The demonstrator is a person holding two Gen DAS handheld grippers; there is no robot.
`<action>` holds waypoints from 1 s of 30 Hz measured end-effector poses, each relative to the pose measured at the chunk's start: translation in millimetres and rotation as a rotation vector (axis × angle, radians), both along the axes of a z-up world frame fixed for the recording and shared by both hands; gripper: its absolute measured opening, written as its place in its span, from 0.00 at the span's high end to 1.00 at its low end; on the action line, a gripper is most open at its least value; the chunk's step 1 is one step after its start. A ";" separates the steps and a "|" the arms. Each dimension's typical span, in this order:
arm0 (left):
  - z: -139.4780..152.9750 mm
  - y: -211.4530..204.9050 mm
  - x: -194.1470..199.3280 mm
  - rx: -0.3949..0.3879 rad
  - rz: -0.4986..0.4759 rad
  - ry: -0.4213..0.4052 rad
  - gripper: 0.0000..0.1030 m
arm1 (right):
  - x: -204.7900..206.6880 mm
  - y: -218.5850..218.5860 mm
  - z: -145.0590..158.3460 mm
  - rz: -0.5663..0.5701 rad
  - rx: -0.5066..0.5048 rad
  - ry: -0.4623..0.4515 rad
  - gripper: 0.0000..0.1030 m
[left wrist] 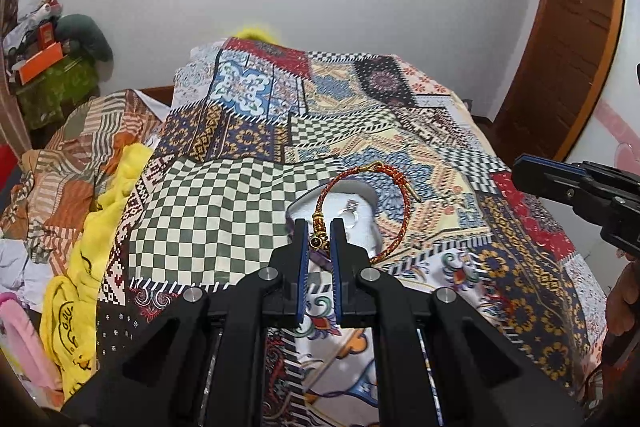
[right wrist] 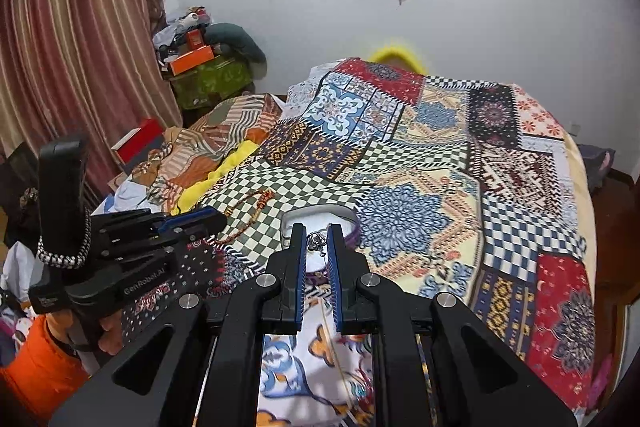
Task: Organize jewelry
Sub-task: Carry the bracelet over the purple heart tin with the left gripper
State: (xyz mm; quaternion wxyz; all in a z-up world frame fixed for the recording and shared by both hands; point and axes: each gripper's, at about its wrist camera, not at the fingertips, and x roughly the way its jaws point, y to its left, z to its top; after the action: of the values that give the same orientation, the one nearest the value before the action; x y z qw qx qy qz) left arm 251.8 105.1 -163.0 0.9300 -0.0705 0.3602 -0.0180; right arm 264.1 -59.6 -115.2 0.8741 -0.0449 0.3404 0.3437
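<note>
A red and gold braided cord bracelet (left wrist: 402, 205) lies across a small white tray (left wrist: 362, 231) on the patchwork bedspread (left wrist: 224, 195). My left gripper (left wrist: 319, 227) has its narrow jaws around the bracelet's gold beads and dark charm (left wrist: 316, 242); contact is not clear. A silver ring (left wrist: 352, 209) lies in the tray. In the right wrist view my right gripper (right wrist: 318, 231) hovers at the tray (right wrist: 320, 213) with a silver piece (right wrist: 316, 241) between its narrowly parted jaws. A purple cord (right wrist: 352, 237) lies in the tray. The bracelet (right wrist: 248, 211) lies to the left.
The left gripper body (right wrist: 132, 251) fills the lower left of the right wrist view. Crumpled yellow and striped cloth (left wrist: 104, 195) lies left of the bedspread. A wooden door (left wrist: 568, 59) is at the right, a curtain (right wrist: 72, 47) at the left.
</note>
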 end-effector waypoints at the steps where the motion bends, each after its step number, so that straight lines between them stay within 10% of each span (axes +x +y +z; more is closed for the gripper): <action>1: -2.5 1.3 2.0 -0.001 0.001 0.004 0.92 | 2.1 2.9 -1.8 0.002 -0.004 0.003 0.91; 30: -51.0 26.9 58.7 -0.010 0.010 0.101 0.92 | 67.1 73.8 -79.3 0.129 -0.246 0.238 0.91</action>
State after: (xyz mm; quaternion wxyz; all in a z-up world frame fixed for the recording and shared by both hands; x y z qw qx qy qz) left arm 310.5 132.0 -214.0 0.9104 -0.0777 0.4062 -0.0117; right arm 331.2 14.2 -194.5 0.7918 -0.1320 0.4772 0.3577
